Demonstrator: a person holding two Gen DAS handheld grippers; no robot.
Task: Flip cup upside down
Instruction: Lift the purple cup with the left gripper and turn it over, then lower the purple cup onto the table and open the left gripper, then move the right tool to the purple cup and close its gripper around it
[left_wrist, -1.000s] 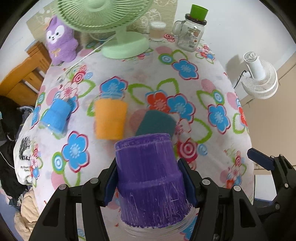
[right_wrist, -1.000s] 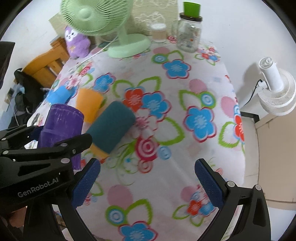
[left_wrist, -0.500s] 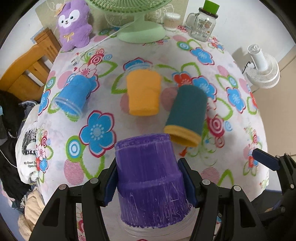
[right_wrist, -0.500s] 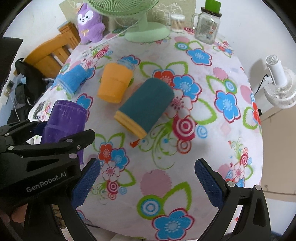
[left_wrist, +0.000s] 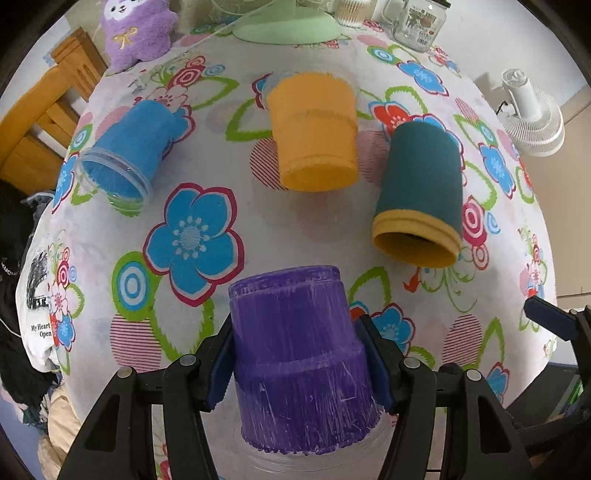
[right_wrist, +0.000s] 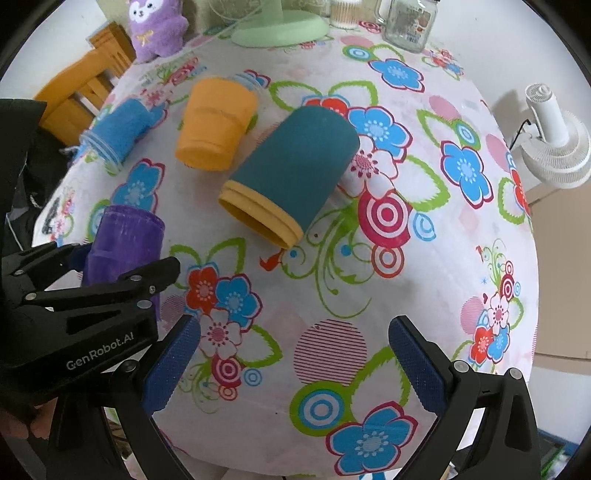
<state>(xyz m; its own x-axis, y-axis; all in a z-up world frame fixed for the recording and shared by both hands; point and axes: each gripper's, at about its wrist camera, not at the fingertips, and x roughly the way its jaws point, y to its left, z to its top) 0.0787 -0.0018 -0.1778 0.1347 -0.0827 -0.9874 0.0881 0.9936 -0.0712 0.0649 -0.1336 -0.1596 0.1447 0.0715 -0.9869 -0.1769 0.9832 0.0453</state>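
Note:
My left gripper (left_wrist: 297, 360) is shut on a purple cup (left_wrist: 295, 354) and holds it above the near part of the flowered table, base pointing forward. The same purple cup (right_wrist: 123, 245) and the left gripper show at the left of the right wrist view. A teal cup with a yellow rim (left_wrist: 419, 195) (right_wrist: 291, 171), an orange cup (left_wrist: 314, 129) (right_wrist: 216, 123) and a blue cup (left_wrist: 127, 147) (right_wrist: 118, 127) lie on their sides further back. My right gripper (right_wrist: 295, 363) is open and empty above the table's near edge.
A green fan base (left_wrist: 284, 27), a glass jar (left_wrist: 417, 22) and a purple plush toy (left_wrist: 138, 27) stand at the table's far end. A white fan (right_wrist: 554, 136) stands off the right side. A wooden chair (left_wrist: 40, 122) is at the left.
Both grippers have tilted down and drawn back toward the near side of the table, so the lying cups now sit higher in view. The purple cup stays held.

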